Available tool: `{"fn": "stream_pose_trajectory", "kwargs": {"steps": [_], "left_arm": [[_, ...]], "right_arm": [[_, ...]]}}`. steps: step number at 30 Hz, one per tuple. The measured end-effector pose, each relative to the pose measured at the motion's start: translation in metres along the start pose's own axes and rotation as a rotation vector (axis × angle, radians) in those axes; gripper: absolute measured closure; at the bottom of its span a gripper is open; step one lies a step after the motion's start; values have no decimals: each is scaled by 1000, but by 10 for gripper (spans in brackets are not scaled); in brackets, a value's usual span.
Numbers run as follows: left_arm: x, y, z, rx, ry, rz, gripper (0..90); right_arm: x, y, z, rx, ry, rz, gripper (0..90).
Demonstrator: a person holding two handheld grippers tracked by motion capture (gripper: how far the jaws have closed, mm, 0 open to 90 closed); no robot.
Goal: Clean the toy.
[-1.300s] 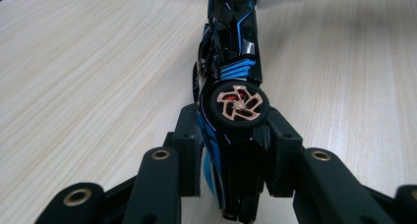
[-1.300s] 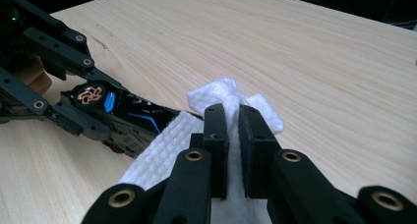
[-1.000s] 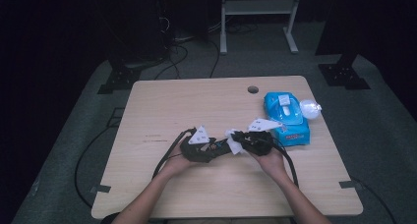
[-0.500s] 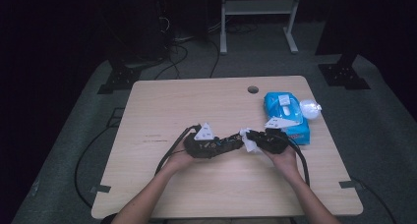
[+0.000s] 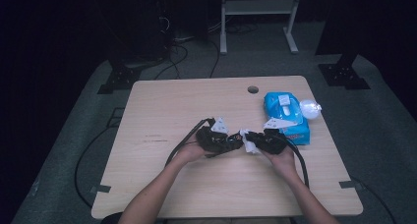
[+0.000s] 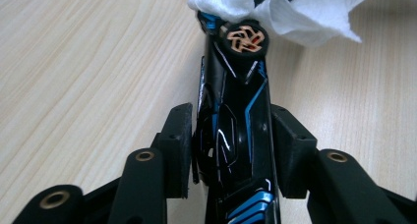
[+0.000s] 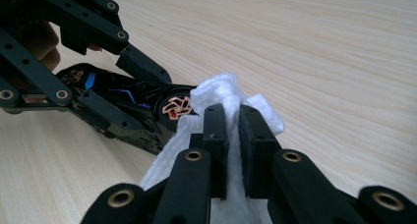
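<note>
A black toy car with blue stripes and a copper-coloured wheel (image 6: 236, 111) sits lengthwise between the pads of my left gripper (image 6: 233, 130). Its jaws have just been closing, and the pads now press on the car's sides. The right gripper (image 7: 231, 121) is shut on a crumpled white wipe (image 7: 221, 89), which lies against the car's wheel end (image 7: 174, 106). From above, the left gripper (image 5: 231, 141) and the right gripper (image 5: 252, 138) meet tip to tip over the table's middle, the wipe (image 5: 250, 146) between them.
A blue pack of wet wipes (image 5: 285, 117) lies right behind my right hand, with a small clear-white object (image 5: 310, 107) at its right side. The wooden table (image 5: 187, 101) has a cable hole (image 5: 253, 90) near its far edge. Cables trail from both grippers.
Both hands have drifted a little to the right, the right one first and the left following. The grippers still meet at the wipe.
</note>
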State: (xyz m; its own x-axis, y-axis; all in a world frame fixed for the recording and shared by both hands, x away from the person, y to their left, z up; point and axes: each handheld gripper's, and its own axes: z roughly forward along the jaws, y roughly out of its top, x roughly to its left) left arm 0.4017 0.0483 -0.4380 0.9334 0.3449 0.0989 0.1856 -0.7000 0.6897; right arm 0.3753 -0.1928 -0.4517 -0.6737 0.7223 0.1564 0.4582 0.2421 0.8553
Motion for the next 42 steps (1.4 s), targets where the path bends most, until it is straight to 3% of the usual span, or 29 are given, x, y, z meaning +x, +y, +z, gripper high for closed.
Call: {"fn": "stream_pose_trajectory", "kwargs": {"steps": [6,11,13,18,23,24,31,32,36,39,42], "left_arm": [[-2,-2,-5,10,2,22,568],[-1,-7,-12,16,4,19,569],[3,-9,-21,-17,-6,-5,596],[4,-8,-23,2,-16,2,596],[3,0,-13,56,-18,12,532],[4,4,-7,91,-22,14,524],[2,15,9,164,-24,17,525],[1,17,14,198,-21,36,525],[0,22,19,237,-10,52,554],[-1,24,17,227,-5,79,571],[-4,25,12,186,13,95,571]], "right_arm": [[1,1,0,-8,6,0,818],[4,1,0,-6,19,1,818],[4,2,0,-8,20,3,818],[3,1,1,-7,23,19,818],[2,1,1,-10,30,26,818],[2,1,1,-10,30,24,818],[-1,1,-3,-30,14,26,819],[-2,1,-3,-31,14,24,819],[-2,0,-3,-31,19,29,818],[-2,0,-3,-29,22,27,818],[0,2,-2,-35,37,31,819]]}}
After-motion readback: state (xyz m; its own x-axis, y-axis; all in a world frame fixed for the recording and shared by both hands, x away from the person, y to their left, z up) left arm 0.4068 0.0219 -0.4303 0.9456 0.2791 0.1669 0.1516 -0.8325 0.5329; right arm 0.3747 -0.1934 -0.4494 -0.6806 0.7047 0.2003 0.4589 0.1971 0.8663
